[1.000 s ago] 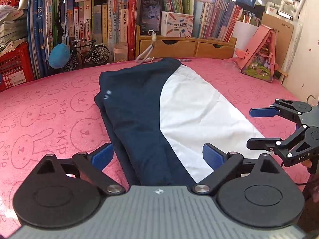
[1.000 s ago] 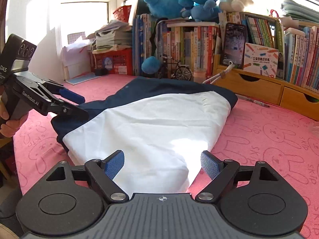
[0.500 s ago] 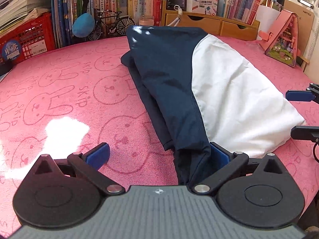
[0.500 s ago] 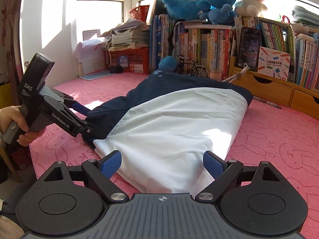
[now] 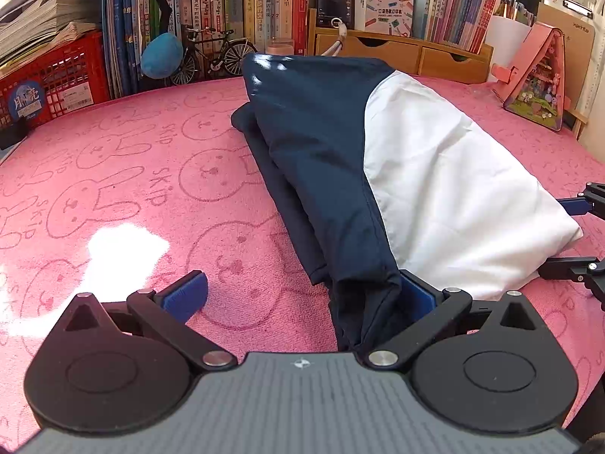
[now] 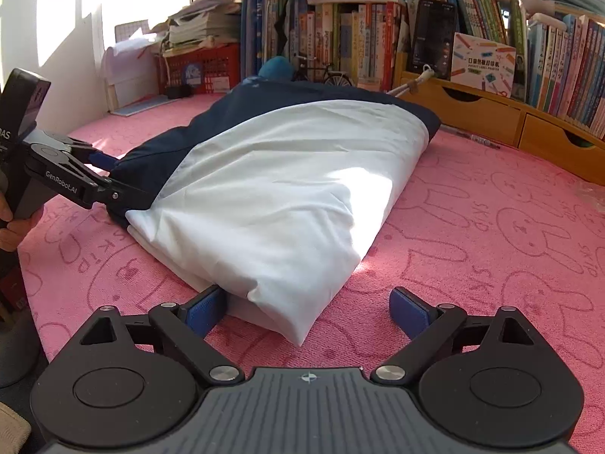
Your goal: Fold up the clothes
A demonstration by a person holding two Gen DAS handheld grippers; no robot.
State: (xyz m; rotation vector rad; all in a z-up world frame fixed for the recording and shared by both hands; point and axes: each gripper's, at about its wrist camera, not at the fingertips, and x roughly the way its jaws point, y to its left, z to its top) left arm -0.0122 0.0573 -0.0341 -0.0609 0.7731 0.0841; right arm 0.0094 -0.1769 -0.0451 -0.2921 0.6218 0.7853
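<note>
Garment [image 5: 378, 174] corners lie between both wide-open tongs [image 5: 302, 295] [image 6: 308, 308], seemingly ungripped.

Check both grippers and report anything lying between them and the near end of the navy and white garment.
Nothing visible does. The left gripper is open with the navy and white garment's dark corner already lying between its fingers. The right gripper is open around the white corner, over bare pink rabbit-print mat.

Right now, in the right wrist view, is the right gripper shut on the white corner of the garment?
No: the right gripper is open, its blue pads spread wide either side of the garment's white corner, which lies on the pink mat.
</note>
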